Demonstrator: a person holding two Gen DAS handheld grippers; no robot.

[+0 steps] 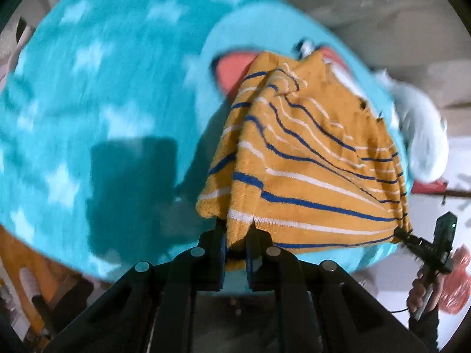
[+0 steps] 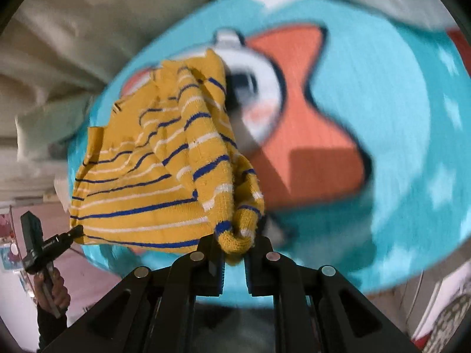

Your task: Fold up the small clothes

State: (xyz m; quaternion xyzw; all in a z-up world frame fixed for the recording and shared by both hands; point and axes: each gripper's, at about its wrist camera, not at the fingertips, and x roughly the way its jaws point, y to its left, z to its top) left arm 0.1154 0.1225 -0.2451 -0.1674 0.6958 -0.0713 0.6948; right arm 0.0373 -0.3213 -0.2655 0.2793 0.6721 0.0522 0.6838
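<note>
Turquoise blanket [image 1: 88, 88] with white stars beneath a lifted yellow striped sweater [image 1: 309, 161].
Sweater hangs stretched between both tools: left gripper [image 1: 235, 250] pinches its near hem, right gripper [image 2: 235, 250] pinches a bunched cuff.

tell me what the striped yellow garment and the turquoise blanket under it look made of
Striped garment: looks like soft knitted yarn, matte; fine ribbed stitches show at the bunched cuff and hem. Turquoise blanket: probably plush fleece, with a fuzzy matte nap and a printed pattern, though motion blur leaves the weave unclear.
</note>
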